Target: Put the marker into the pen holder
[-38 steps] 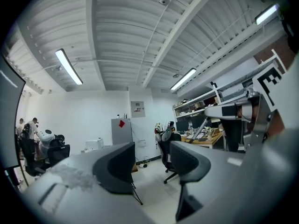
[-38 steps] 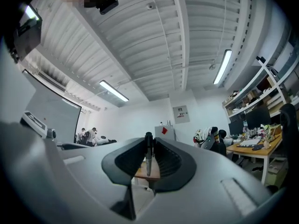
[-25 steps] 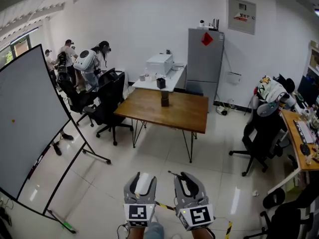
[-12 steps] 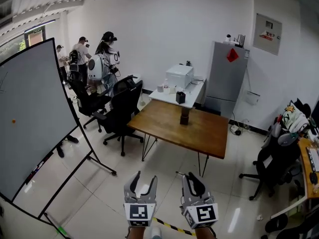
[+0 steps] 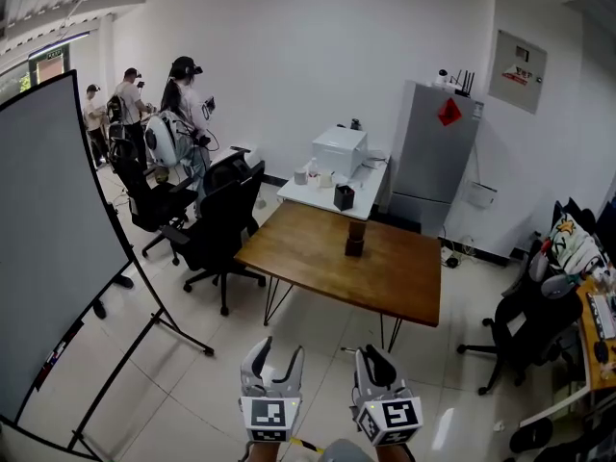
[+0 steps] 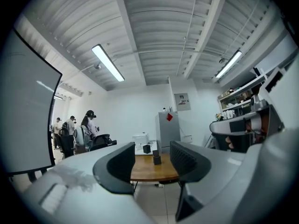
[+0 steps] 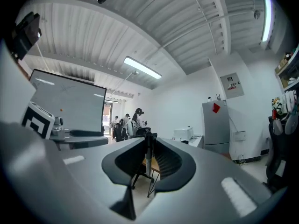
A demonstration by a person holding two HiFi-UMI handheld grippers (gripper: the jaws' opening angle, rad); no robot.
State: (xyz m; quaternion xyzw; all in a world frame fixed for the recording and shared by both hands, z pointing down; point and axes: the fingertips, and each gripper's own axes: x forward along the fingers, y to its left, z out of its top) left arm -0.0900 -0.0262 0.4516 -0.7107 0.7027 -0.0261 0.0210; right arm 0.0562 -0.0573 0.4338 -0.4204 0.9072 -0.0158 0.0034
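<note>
At lower left, we held the left gripper (image 5: 277, 356) with its jaws apart and nothing between them. Beside it, the right gripper (image 5: 377, 356) was clamped on the slim grey-and-black marker (image 7: 148, 160), upright between its jaws. Well ahead, the small dark pen holder (image 5: 354, 242) stood on the brown wooden table (image 5: 308, 258).

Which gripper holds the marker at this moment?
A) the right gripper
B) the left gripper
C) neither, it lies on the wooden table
A: the right gripper has its jaws closed on the slim marker, while the left gripper stands open and empty.
</note>
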